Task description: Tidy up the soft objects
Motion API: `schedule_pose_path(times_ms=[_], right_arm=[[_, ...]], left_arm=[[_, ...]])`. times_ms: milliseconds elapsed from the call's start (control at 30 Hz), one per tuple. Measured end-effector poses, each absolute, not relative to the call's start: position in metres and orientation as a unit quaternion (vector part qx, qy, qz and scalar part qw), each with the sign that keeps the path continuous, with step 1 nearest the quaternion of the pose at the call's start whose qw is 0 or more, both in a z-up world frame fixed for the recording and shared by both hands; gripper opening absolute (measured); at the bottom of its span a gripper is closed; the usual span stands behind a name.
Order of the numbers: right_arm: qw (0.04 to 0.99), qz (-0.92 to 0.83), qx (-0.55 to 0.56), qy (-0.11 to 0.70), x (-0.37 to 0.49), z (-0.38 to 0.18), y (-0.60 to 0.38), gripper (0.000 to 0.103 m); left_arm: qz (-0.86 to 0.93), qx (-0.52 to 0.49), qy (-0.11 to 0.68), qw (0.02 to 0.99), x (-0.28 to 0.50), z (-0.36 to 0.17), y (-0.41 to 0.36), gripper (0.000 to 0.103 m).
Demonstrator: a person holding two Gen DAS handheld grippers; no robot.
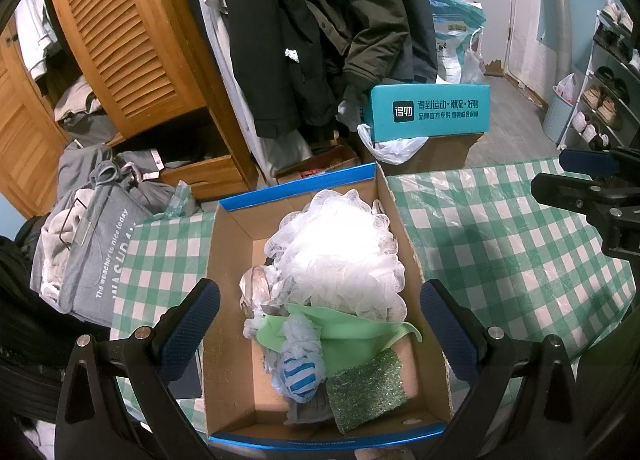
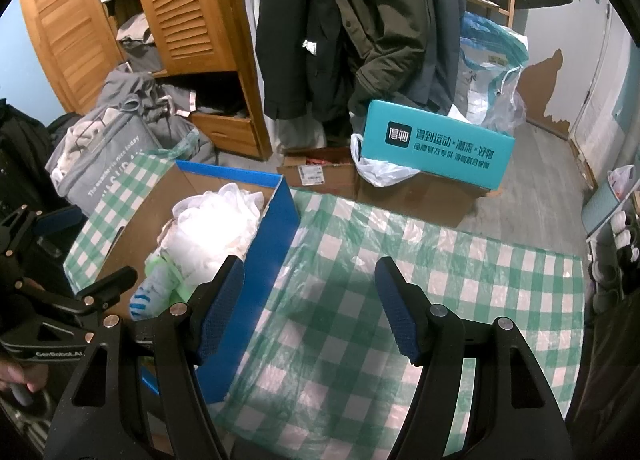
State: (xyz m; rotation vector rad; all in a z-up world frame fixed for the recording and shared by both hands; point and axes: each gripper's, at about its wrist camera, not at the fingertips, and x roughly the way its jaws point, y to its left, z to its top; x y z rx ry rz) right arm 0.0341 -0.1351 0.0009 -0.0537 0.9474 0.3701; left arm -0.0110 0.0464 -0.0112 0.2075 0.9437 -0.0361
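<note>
A: Soft things sit heaped in the box (image 1: 228, 340) on the tabletop (image 1: 500, 244): a white loofah (image 1: 336, 256) at the far end, a green cloth (image 1: 352, 330) under it, a striped sock (image 1: 298, 374) and a glittery sponge (image 1: 366, 390) nearest us.

B: And the grippers?

A: The left gripper (image 1: 320, 326) hangs over the box, jaws spread wide, holding nothing. The right gripper (image 2: 310, 308) hovers over bare checked cloth beside the box's blue wall, also released and empty.

B: So sorting looks mostly done?

A: Probably; no soft item shows loose on the tabletop. If anything is left, it's tidying the heap.

B: How would you do that well?

A: Come straight down on the loofah's crown and press lightly; it's springy and will likely puff back. Pinch the sock by its bunched middle, not the sponge beside it.

B: Room to move?

A: Inside, tight: the left jaws nearly span the box walls, so stay centred. Right of the box the tabletop lies open up to its far edge, where it drops to a teal carton (image 2: 436, 144) on the floor.
</note>
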Motion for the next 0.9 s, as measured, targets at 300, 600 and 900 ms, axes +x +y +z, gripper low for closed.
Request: schedule_pose_path(times_ms=[300, 600, 900], right_arm=[[0.873, 0.178, -0.025, 0.453, 0.0341, 0.0012, -0.1351, 0.068], [0.873, 0.177, -0.026, 0.453, 0.0341, 0.0008, -0.1358, 0.068], [0.873, 0.178, -0.026, 0.453, 0.0341, 0.0009, -0.1357, 0.068]], left_arm=[[-0.017, 0.1, 0.454, 0.885, -0.0111, -0.0111, 0.0463, 0.101], [-0.017, 0.1, 0.453, 0.886, -0.0114, -0.0109, 0.046, 0.101], [-0.018, 0.098, 0.454, 0.886, -0.0115, -0.0124, 0.0436, 0.101]])
